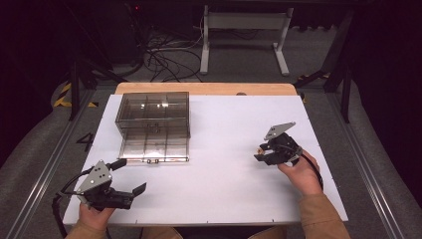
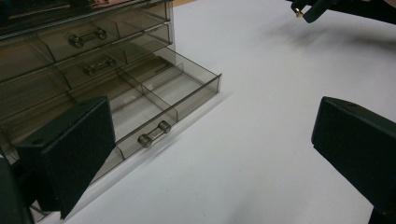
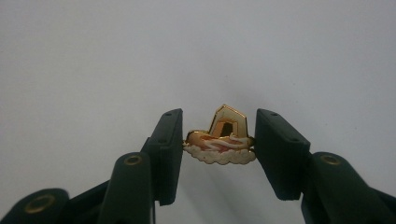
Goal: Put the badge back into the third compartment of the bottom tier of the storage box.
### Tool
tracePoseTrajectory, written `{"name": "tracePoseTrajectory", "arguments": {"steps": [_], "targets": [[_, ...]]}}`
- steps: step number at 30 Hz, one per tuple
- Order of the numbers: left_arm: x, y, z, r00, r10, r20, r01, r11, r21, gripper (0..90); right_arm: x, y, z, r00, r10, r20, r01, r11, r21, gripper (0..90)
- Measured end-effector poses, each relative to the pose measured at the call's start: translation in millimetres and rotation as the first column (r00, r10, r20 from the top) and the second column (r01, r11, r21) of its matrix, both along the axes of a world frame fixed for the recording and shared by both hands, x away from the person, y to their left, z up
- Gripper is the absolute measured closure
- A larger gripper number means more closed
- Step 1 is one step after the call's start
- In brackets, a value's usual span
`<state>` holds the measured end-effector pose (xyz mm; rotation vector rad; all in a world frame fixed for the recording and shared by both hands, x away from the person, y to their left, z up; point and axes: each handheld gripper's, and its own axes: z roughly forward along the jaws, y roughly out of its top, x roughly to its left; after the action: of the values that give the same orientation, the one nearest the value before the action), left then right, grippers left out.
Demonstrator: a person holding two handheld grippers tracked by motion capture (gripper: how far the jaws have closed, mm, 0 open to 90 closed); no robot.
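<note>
My right gripper (image 3: pixel 219 135) is shut on a small gold enamel pin (image 3: pixel 223 140) with a white cloud-like base, held just above the white table. In the high view this gripper (image 1: pixel 259 153) sits at the right of the table, in the person's right hand. A smoky clear drawer box (image 1: pixel 153 119) stands at the back left, its bottom drawer (image 1: pixel 155 148) pulled out. In the left gripper view that divided drawer (image 2: pixel 154 100) looks empty. My left gripper (image 1: pixel 132 175) is open by the front left edge, just in front of the drawer, with nothing between its jaws.
The white table top (image 1: pixel 224 149) has a wooden strip along its far edge. Two closed upper drawers with metal handles (image 2: pixel 86 39) sit above the open one. Cables and a white table frame (image 1: pixel 244 35) lie on the floor beyond.
</note>
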<state>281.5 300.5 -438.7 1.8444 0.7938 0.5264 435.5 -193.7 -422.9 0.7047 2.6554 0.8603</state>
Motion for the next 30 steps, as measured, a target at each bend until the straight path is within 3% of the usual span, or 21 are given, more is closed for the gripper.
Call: {"name": "tracePoseTrajectory", "arguments": {"steps": [9,20,30], "targets": [[0.9,-0.2,0.5,0.9999,0.012,0.006,-0.012,0.9999,-0.001,0.2,0.5,25.9,8.9,0.9985,0.053,0.010,-0.053,0.999,0.002,53.4],[0.2,-0.3,0.3,0.9999,0.010,0.009,-0.010,1.0000,0.000,0.1,1.3,60.1,18.0,0.9952,0.089,0.039,-0.091,0.995,0.048,53.2],[0.1,-0.3,0.3,1.0000,0.007,0.006,-0.007,1.0000,-0.001,0.1,4.2,89.1,22.0,0.9921,0.120,0.037,-0.122,0.989,0.078,53.2]]}}
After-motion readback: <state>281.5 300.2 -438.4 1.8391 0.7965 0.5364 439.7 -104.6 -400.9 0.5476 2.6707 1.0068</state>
